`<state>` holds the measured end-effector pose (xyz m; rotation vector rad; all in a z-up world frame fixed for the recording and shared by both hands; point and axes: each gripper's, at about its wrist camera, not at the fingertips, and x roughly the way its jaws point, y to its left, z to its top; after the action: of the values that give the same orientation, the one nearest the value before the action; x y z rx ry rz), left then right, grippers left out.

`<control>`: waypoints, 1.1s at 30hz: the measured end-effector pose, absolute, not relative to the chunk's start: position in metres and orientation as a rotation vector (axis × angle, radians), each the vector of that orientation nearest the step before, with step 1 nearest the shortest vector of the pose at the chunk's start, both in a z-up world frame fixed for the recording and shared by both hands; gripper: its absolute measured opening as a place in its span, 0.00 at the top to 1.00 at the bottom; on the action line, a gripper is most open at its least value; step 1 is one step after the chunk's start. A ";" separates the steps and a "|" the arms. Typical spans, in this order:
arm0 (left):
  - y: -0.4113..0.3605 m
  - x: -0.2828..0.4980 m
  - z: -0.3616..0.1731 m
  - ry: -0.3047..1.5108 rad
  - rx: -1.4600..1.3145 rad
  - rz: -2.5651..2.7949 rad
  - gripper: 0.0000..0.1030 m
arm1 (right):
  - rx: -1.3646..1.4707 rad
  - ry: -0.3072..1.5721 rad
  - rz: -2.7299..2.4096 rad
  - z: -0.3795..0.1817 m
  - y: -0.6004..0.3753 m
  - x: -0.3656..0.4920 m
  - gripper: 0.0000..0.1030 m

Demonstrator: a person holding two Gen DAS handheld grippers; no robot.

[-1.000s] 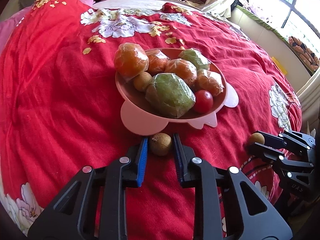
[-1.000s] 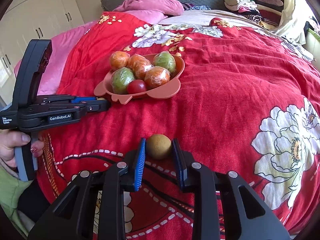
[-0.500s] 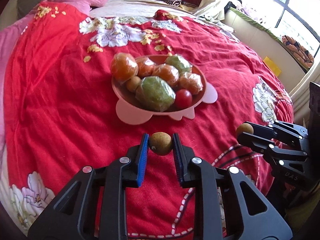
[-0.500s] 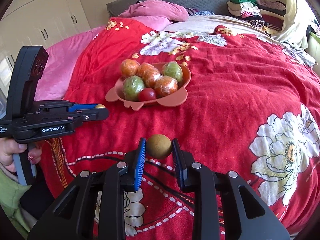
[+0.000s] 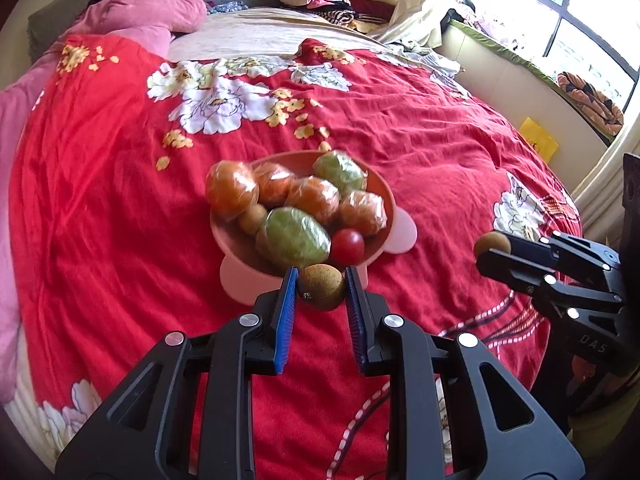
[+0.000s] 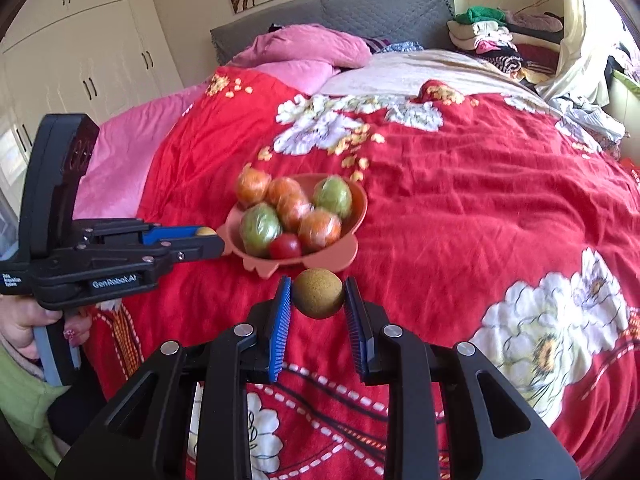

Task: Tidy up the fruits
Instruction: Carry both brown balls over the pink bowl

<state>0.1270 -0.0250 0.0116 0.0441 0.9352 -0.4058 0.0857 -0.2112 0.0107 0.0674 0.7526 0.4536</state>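
A pink bowl (image 5: 236, 244) with ear-shaped tabs sits on the red flowered bedspread, holding several plastic-wrapped orange and green fruits, a small red fruit (image 5: 347, 246) and a small brown one (image 5: 253, 219). My left gripper (image 5: 321, 289) is shut on a small brown round fruit (image 5: 321, 287), held above the bedspread just short of the bowl's near rim. My right gripper (image 6: 318, 294) is shut on a second brown round fruit (image 6: 318, 294), also lifted, in front of the bowl (image 6: 358, 208). In each wrist view the other gripper shows at the side with its fruit at the fingertips.
The bedspread (image 6: 480, 208) stretches wide around the bowl. Pink pillows (image 6: 308, 50) and a grey headboard lie at the far end, folded clothes (image 6: 484, 34) at the back right. White wardrobes stand on the left, a window ledge on the right. A person's hand (image 6: 28, 320) grips the left tool.
Both grippers have risen off the bedspread with their brown fruits held fast. The bowl now looks smaller and farther below in both views.
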 end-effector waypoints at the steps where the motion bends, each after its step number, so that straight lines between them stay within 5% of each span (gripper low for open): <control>1: -0.026 0.128 0.012 0.934 0.047 -0.404 0.84 | 0.073 0.746 0.455 0.013 -0.212 0.087 0.76; 33: -0.053 0.172 0.002 0.953 0.111 -0.423 0.84 | 0.050 0.782 0.503 -0.001 -0.203 0.167 0.76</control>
<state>0.1719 -0.0535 0.0019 0.1109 0.9527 -0.4229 0.1668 -0.2031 -0.0005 0.0496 0.7815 0.5030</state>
